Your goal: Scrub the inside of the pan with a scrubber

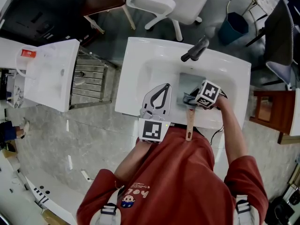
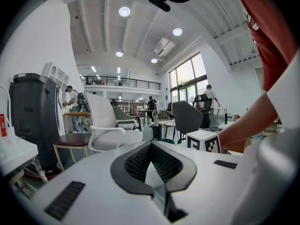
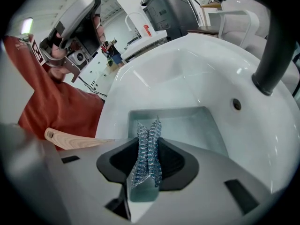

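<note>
While you are holding the right gripper [image 3: 148,142] over the white sink [image 3: 187,69], its jaws are clamping tight on the blue-silver mesh scrubber [image 3: 147,156], just above the near edge of the grey square pan [image 3: 187,121]. That pan is sitting in the basin below the faucet [image 1: 196,49], its wooden handle [image 1: 189,125] pointing near, toward you. Your left gripper [image 1: 165,89] is sitting left of the pan by the sink's near rim, jaws closed tip to tip, gripping nothing.
</note>
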The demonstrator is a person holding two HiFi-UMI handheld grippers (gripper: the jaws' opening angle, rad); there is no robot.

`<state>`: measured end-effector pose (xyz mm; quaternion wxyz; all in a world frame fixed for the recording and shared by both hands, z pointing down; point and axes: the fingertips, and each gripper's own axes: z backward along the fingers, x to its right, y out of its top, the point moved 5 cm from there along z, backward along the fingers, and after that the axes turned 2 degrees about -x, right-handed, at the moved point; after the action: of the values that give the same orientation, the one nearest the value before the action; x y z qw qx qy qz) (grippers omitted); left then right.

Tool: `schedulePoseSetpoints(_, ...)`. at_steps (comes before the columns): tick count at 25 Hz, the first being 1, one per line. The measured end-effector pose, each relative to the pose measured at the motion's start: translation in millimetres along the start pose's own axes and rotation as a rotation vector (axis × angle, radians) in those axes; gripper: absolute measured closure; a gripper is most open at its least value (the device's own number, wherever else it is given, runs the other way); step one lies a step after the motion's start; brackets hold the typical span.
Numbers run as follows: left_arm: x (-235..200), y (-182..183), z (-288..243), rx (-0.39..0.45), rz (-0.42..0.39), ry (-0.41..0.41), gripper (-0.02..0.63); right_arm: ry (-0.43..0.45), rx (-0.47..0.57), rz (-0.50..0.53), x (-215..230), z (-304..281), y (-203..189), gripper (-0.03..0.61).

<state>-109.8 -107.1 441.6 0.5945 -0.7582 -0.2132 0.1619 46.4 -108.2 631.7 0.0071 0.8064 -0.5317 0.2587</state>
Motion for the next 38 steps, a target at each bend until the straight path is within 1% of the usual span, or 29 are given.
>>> schedulePoseSetpoints(3,-2,-1,-1,0.013,-0.029,0.003,0.603,-0.035,0.008,0.004,7,-1,0,0.443)
schedulePoseSetpoints(7,-2,-4,1,0.002,0.005,0.004,0.603,-0.083,0.015,0.004,20,-3,0,0.443)
schedulePoseSetpoints(15,-5,-7,2,-0.001,-0.004,0.015,0.603,-0.163,0.047,-0.002,48,-8,-1,0.443)
schedulePoseSetpoints(17,-6,-9,3,0.000,-0.009,0.016,0.603,-0.189,0.047,0.012,53,-8,-1,0.443)
schedulePoseSetpoints(20,-6,-9,4,-0.022,0.015,0.018,0.603,-0.261,0.034,0.061,60,-12,0,0.443)
schedulePoseSetpoints(22,-6,-10,3,-0.006,-0.004,0.018,0.603,-0.303,0.030,0.080,64,-17,0,0.445)
schedulePoseSetpoints(26,-8,-8,5,-0.007,-0.007,0.023,0.603,-0.358,0.020,0.102,72,-20,1,0.445)
schedulePoseSetpoints(28,-9,-7,5,-0.024,0.009,0.027,0.603,-0.406,0.007,0.122,78,-22,0,0.445)
schedulePoseSetpoints(30,-9,-7,5,-0.016,-0.009,0.032,0.603,-0.446,0.004,0.147,82,-24,-1,0.445)
schedulePoseSetpoints(32,-10,-6,6,-0.006,-0.034,0.037,0.603,-0.454,0.014,0.156,81,-26,-2,0.445)
schedulePoseSetpoints(38,-10,-2,8,-0.001,-0.049,0.040,0.603,-0.443,0.008,0.132,83,-25,-1,0.445)
